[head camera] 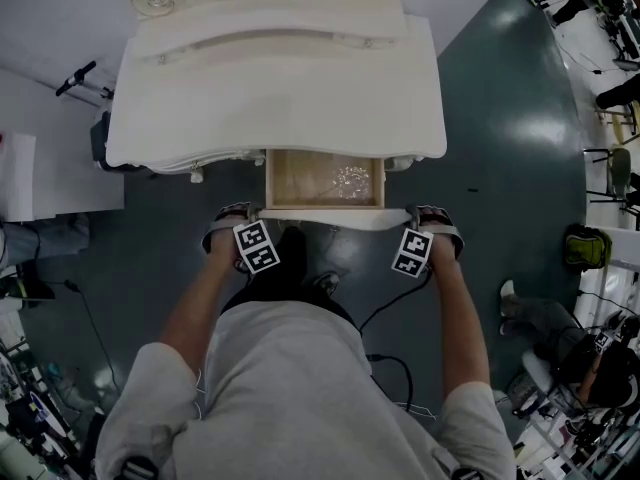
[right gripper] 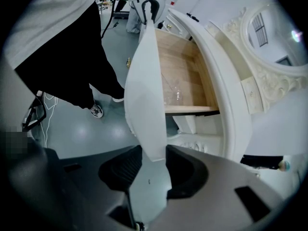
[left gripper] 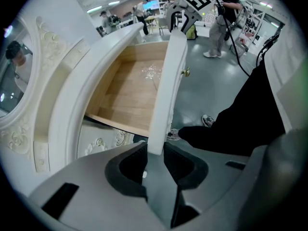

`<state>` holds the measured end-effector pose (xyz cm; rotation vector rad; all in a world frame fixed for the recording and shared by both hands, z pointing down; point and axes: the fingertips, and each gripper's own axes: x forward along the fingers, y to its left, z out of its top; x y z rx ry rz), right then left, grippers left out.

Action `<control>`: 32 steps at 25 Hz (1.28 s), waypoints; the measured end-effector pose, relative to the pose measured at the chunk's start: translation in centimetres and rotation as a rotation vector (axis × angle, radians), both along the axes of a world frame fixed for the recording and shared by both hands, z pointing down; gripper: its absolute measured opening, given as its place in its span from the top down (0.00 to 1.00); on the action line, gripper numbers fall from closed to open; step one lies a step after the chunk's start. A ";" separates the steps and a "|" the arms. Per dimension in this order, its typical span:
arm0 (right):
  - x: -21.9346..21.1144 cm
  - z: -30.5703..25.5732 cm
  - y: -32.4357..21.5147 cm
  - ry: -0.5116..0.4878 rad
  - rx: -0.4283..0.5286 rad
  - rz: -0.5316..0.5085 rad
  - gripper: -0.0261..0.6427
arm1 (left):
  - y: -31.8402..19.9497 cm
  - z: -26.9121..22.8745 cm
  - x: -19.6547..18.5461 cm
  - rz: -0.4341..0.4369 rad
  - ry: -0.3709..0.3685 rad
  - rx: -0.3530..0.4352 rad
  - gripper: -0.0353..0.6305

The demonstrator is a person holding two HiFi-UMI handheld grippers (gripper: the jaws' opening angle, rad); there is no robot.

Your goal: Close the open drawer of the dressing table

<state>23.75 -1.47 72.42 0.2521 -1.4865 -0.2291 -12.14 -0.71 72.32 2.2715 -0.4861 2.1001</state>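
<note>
With left gripper (head camera: 233, 218) and right gripper (head camera: 436, 218) jaws each pinching an end of the drawer (head camera: 325, 217) front, push both evenly, straight into the dressing table (head camera: 270, 78), to avoid skewing

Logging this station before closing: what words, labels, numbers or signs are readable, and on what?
No readable text.
left marker cube, right marker cube: black-and-white squares, no words.
drawer front, dressing table: no print.
background screen: too small to read.
</note>
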 end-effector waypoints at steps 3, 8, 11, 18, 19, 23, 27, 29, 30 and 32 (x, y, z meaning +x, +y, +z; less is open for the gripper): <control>0.0 0.0 -0.4 0.001 0.004 -0.001 0.72 | -0.5 0.0 0.1 0.000 0.001 0.002 0.79; 0.0 0.1 -0.5 0.000 0.004 -0.001 0.72 | -0.5 0.1 0.0 -0.002 -0.001 -0.009 0.79; 0.0 0.0 -1.0 0.003 0.004 -0.001 0.72 | -1.0 0.0 0.0 -0.004 0.002 -0.009 0.79; 0.0 0.1 -1.7 -0.002 0.008 -0.003 0.72 | -1.7 0.1 0.0 -0.007 0.004 -0.008 0.79; 0.0 0.0 -1.8 -0.003 0.008 -0.003 0.72 | -1.8 0.0 0.0 -0.010 0.004 -0.007 0.79; 0.0 -0.1 -2.3 0.002 0.010 -0.002 0.72 | -2.3 -0.1 0.0 -0.010 0.005 -0.006 0.79; -0.1 0.0 -2.8 0.007 0.011 0.002 0.72 | -2.8 0.0 -0.1 -0.007 0.009 -0.007 0.79; -0.1 0.0 -3.0 0.010 0.010 0.003 0.72 | -3.1 0.0 -0.1 -0.006 0.012 -0.006 0.79; -0.1 0.0 -3.1 0.012 0.010 0.003 0.72 | -3.2 0.0 -0.1 -0.006 0.013 -0.006 0.79; -0.2 0.0 -3.3 0.014 0.010 0.005 0.72 | -3.3 0.1 -0.2 -0.005 0.014 -0.006 0.79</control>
